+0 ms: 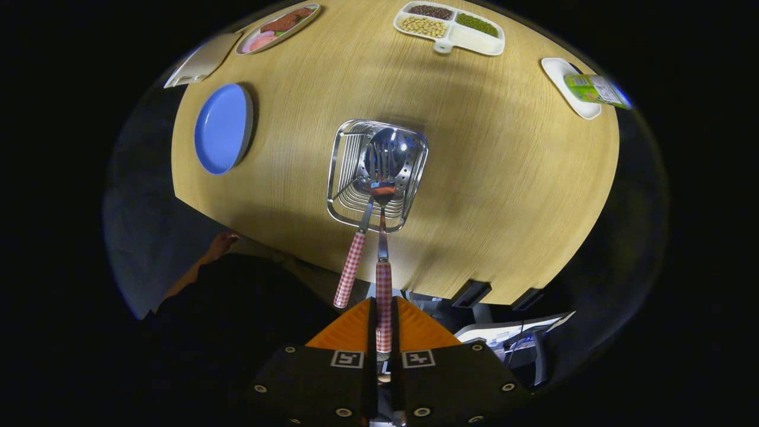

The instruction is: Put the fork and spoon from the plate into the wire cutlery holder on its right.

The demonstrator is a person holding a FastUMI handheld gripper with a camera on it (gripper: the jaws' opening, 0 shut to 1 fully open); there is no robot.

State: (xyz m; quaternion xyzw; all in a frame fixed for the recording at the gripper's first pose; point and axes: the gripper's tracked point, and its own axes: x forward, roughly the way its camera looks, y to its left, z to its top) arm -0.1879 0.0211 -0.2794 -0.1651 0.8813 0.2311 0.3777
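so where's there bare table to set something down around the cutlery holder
Bare wood lies between the wire cutlery holder and the blue plate, and more to the holder's other side, toward the white dish. The far edge is crowded with food trays. The gripper grips a utensil over the holder.

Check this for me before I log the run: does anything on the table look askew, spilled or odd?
Nothing looks spilled or damaged. One checked-handled utensil leans in the wire cutlery holder; the gripper grips the other above it. The blue plate is bare.
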